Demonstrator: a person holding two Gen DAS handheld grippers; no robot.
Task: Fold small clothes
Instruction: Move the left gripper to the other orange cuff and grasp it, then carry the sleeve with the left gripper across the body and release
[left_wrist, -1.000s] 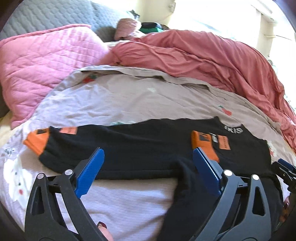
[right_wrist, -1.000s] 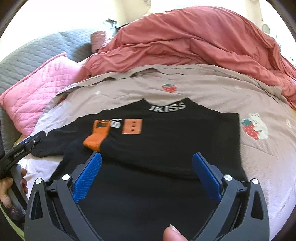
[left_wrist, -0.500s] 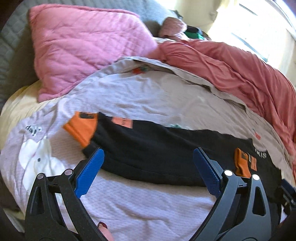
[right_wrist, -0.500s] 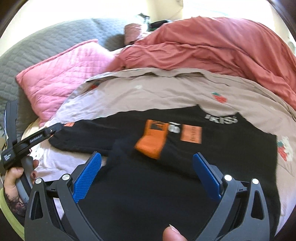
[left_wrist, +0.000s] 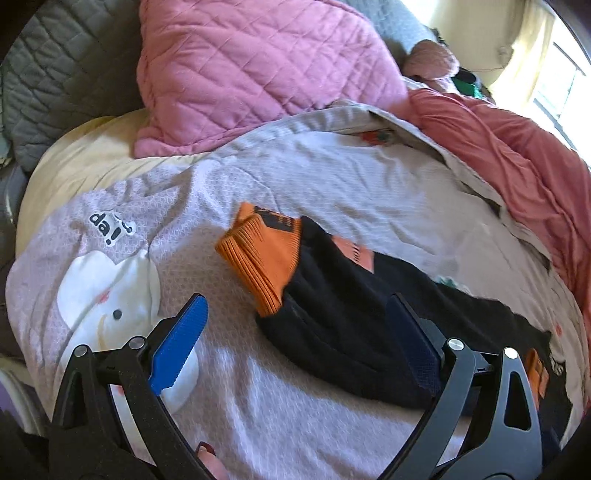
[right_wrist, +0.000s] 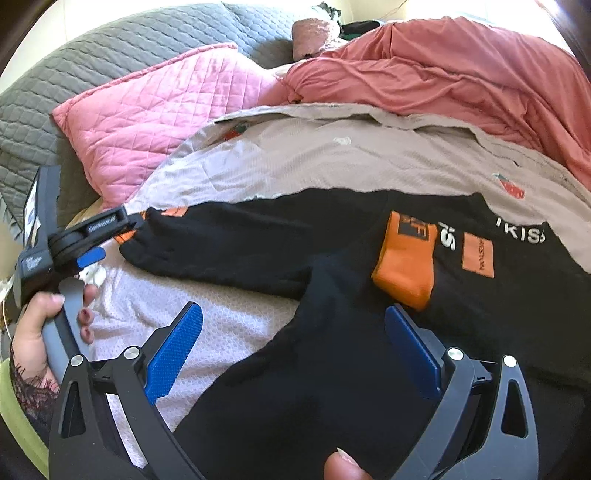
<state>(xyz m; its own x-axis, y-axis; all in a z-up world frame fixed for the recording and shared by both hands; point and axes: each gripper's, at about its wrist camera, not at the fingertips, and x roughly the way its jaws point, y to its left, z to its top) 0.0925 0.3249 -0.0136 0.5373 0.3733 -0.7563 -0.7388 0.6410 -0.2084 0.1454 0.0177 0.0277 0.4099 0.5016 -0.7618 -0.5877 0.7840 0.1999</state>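
A small black top with orange cuffs and white lettering lies flat on the bed. One sleeve is folded across the chest, its orange cuff by the lettering. The other sleeve stretches out left, ending in an orange cuff. My left gripper is open and empty, just short of that cuff; it also shows in the right wrist view at the sleeve's end. My right gripper is open and empty above the top's lower body.
A grey-pink printed bedsheet covers the bed. A pink quilted pillow and grey quilt lie behind. A salmon blanket is bunched at the far right.
My left gripper has swung left along the outstretched sleeve to its orange cuff. My right gripper has shifted left over the top. Both stayed open.
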